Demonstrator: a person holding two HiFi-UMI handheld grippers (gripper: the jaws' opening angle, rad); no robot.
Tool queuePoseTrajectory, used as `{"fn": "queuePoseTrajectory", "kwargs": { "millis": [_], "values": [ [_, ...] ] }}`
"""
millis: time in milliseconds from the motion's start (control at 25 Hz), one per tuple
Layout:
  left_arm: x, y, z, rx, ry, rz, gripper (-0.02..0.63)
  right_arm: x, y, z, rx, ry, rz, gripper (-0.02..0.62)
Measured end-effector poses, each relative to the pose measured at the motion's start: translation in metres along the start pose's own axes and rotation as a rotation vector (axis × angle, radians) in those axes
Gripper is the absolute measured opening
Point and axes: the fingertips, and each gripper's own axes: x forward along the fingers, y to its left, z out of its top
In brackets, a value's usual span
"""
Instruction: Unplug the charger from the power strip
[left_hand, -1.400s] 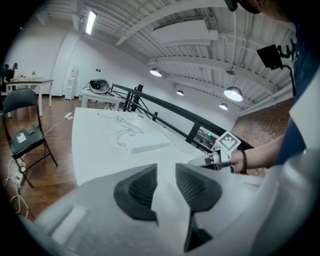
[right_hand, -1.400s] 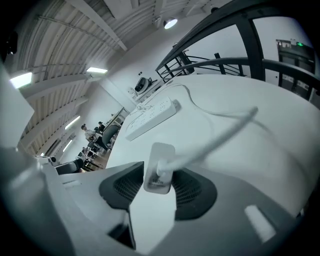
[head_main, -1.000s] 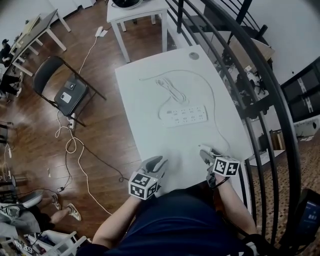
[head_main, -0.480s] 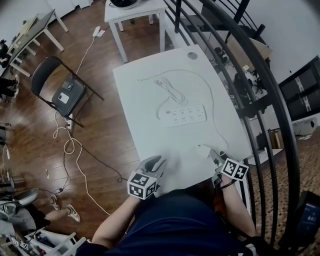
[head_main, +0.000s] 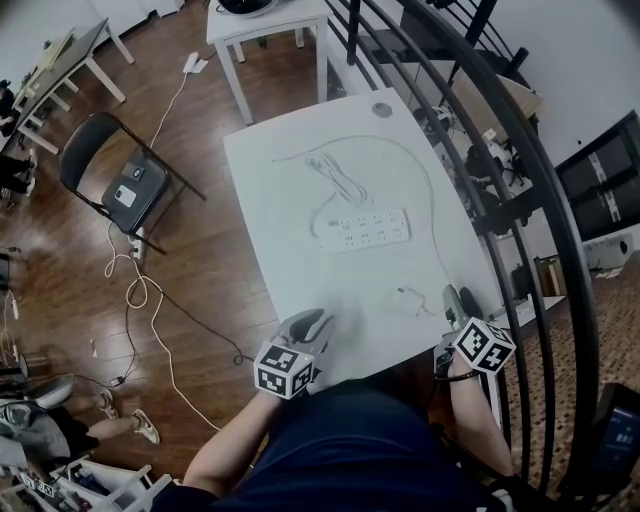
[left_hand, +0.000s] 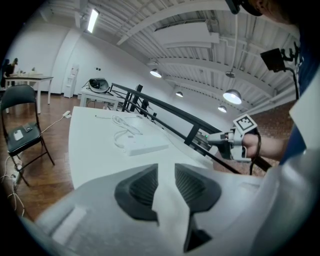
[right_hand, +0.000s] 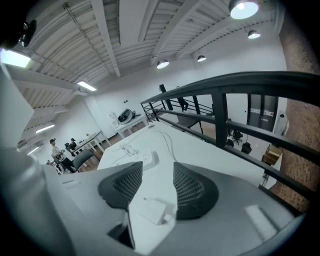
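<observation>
Our left tool (head_main: 312, 324): jaws partly apart, empty, angled downward.
Our right tool (head_main: 452, 298): jaws just been closing partway, gripping nothing.

A dark reddish-brown wooden plank floor (head_main: 230, 130) surrounds a white rectangular work table (head_main: 290, 210). A curved black metal railing (right_hand: 250, 80) runs along its right side. A black folding chair (head_main: 150, 205) stands left, perhaps holding small devices. White walls (left_hand: 45, 55) rise to a white beamed ceiling (left_hand: 190, 35) lit by round hanging lamps (left_hand: 232, 96).
</observation>
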Motion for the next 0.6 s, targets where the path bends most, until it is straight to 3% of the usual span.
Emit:
{"fn": "queuePoseTrajectory", "kwargs": {
  "millis": [280, 440, 600],
  "values": [
    [-0.004, -0.005, 0.012, 0.010, -0.045, 0.015, 0.101, -0.011, 0.049, 0.042, -0.037, -0.100, 0.146, 0.155],
    [-0.012, -0.011, 0.032, 0.012, -0.091, 0.023, 0.094, -0.010, 0.085, 0.040, -0.055, -0.083, 0.250, 0.106],
    [-0.023, -0.027, 0.060, 0.023, -0.143, 0.024, 0.045, -0.013, 0.124, 0.030, -0.099, -0.068, 0.371, 0.022]
  ]
}}
